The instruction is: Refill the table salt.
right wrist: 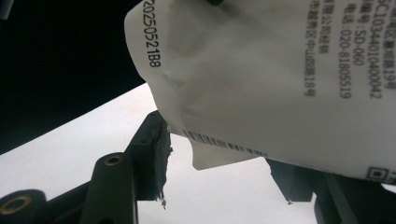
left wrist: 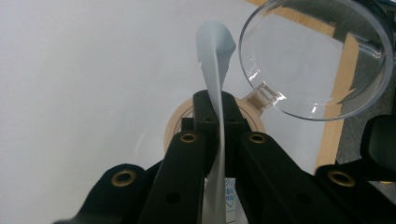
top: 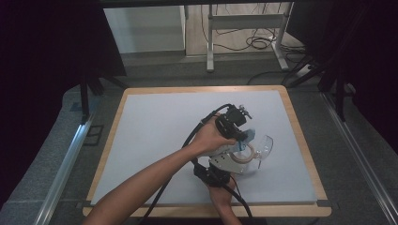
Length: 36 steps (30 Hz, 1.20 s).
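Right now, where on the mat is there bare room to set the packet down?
The grey mat lies bare across its whole left half and along the far edge, bordered by the wooden frame. It is crowded at the near right, where both grippers, the packet, the tape roll and the clear lid cluster.
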Each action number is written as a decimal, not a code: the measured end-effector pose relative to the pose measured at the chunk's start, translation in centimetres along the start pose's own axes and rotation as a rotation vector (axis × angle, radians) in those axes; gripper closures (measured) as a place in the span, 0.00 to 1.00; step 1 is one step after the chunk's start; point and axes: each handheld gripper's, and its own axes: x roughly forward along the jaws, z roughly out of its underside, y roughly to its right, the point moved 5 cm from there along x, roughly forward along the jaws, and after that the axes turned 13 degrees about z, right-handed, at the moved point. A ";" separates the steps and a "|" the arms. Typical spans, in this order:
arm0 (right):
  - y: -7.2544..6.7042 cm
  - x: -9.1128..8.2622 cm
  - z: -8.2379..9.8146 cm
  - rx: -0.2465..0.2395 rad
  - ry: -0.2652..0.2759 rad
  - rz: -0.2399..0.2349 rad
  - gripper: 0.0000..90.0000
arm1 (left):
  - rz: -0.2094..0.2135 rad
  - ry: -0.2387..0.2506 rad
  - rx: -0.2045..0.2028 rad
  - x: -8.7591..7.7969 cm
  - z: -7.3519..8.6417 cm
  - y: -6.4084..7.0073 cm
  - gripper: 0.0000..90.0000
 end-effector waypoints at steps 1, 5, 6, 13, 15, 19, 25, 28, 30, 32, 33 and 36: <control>0.0 0.0 0.0 0.000 0.000 0.000 0.49 | 0.000 0.000 0.000 0.0 0.0 0.0 1.00; 0.0 0.0 0.0 -0.004 0.004 0.002 0.49 | 0.000 -0.001 0.001 0.0 0.0 0.0 1.00; 0.0 0.0 0.0 -0.004 0.005 0.002 0.49 | 0.000 -0.001 0.000 0.0 0.0 0.0 1.00; -0.1 0.0 0.0 -0.021 0.008 0.011 0.49 | 0.001 0.000 0.002 -0.1 0.0 0.0 1.00; -0.1 0.0 0.0 -0.026 0.008 0.013 0.49 | 0.001 -0.001 -0.001 -0.1 0.0 0.0 1.00; -0.1 0.1 0.0 -0.028 0.009 0.013 0.49 | 0.001 0.000 -0.002 -0.1 0.0 0.0 1.00; -0.2 0.1 -0.1 -0.028 0.011 0.014 0.49 | -0.002 -0.004 -0.001 -0.2 0.0 0.0 1.00; -0.2 0.1 -0.2 -0.027 0.011 0.013 0.49 | -0.004 -0.007 0.000 -0.3 0.1 0.0 1.00; -0.3 0.1 -0.2 -0.024 0.013 0.013 0.49 | -0.004 -0.008 0.002 -0.2 0.0 0.0 1.00; -0.2 0.1 -0.2 -0.021 0.013 0.014 0.49 | -0.004 -0.007 0.004 -0.1 0.0 0.0 1.00; -0.2 0.1 -0.2 -0.021 0.013 0.014 0.49 | -0.004 -0.007 0.004 -0.1 0.0 0.0 1.00; -0.2 0.2 -0.1 -0.019 0.010 0.014 0.49 | -0.002 -0.008 0.001 0.0 0.0 0.0 1.00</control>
